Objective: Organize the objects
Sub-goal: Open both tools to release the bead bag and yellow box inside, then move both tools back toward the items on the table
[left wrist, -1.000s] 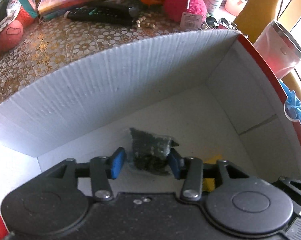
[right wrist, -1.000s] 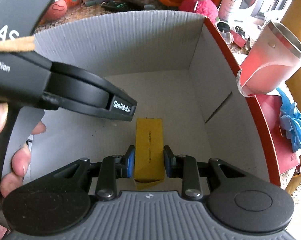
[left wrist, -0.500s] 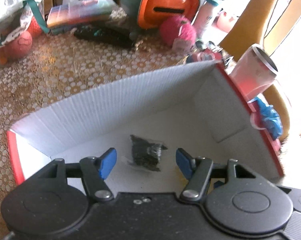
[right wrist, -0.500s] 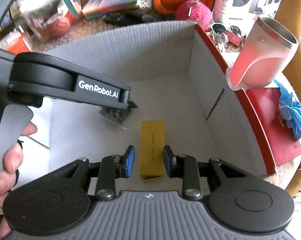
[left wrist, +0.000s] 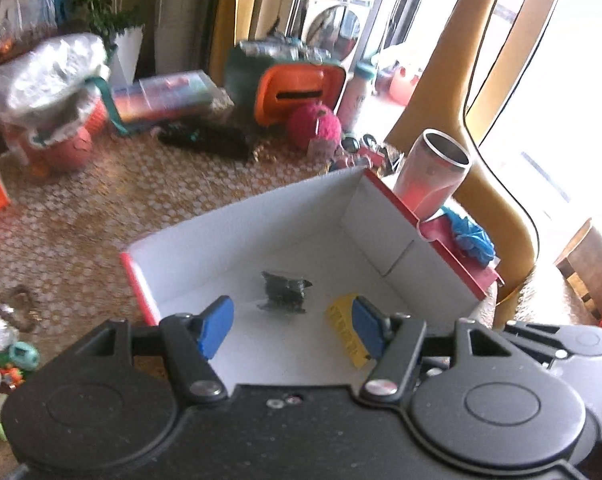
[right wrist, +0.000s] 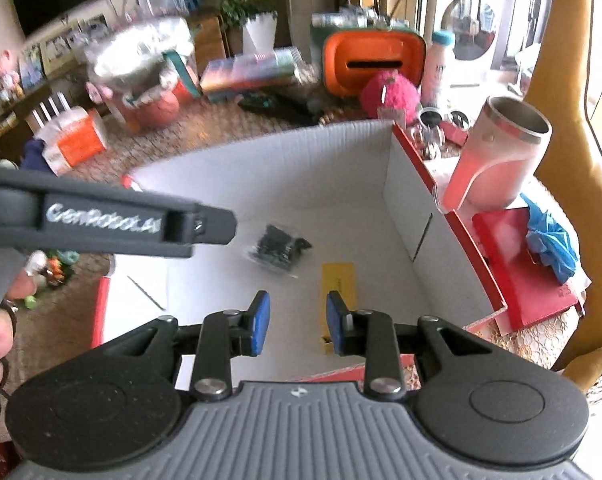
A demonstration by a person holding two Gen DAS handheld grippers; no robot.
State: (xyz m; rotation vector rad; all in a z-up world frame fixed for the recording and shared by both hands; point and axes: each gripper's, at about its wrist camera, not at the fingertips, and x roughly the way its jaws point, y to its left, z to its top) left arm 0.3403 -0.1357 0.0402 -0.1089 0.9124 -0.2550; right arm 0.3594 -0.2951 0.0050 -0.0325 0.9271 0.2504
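Cluttered tabletop surrounds the white box (right wrist: 301,184), where both the left gripper (left wrist: 291,326) and right gripper (right wrist: 294,322), jaws spread and empty, might snag the tumbler (right wrist: 501,152) standing upper right.

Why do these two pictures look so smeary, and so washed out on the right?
Left wrist view: the window glares white, the cluttered table is motion-blurred, straight edges bow. Right wrist view: the left gripper's lettering smears, while the box interior stays evenly lit.
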